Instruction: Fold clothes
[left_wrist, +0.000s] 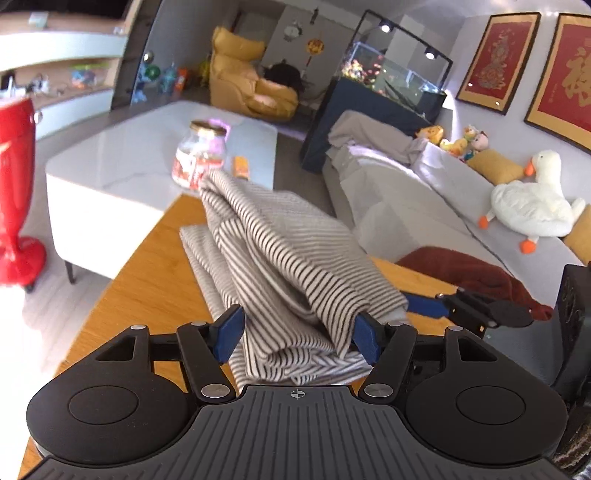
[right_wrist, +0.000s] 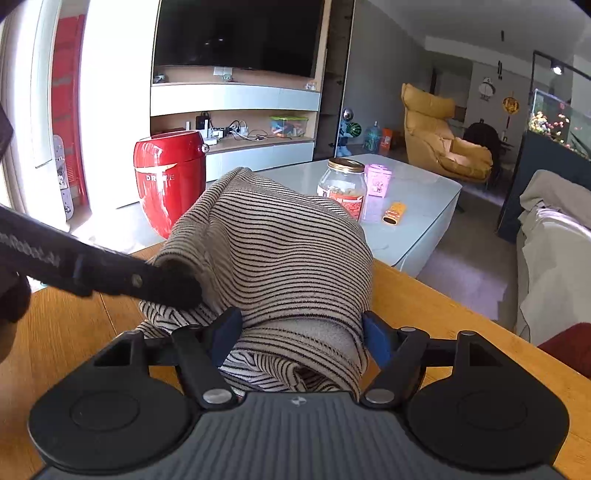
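Grey-and-white striped soft cloth garment (left_wrist: 280, 258) bunched on orange wooden table (left_wrist: 147, 273), half folded. Left gripper (left_wrist: 295, 332) and right gripper (right_wrist: 301, 336) both pinching thick folds. Flattening, last fold left.

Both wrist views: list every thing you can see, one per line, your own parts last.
Striped grey-and-white knit garment: one, bunched on the wooden table, between both grippers' jaws.
Orange wooden table: one, under the garment.
White low coffee table: one, beyond the wooden table.
Clear glass jar with gold lid: one, on the coffee table.
Small orange packet: one, right of the jar.
Red glossy appliance: one, on the floor.
Yellow lounge chair: one, far side.
White plush duck: one, on the grey sofa.
Left gripper: black, blue pads, around the fabric.
Right gripper: same, around the fabric.
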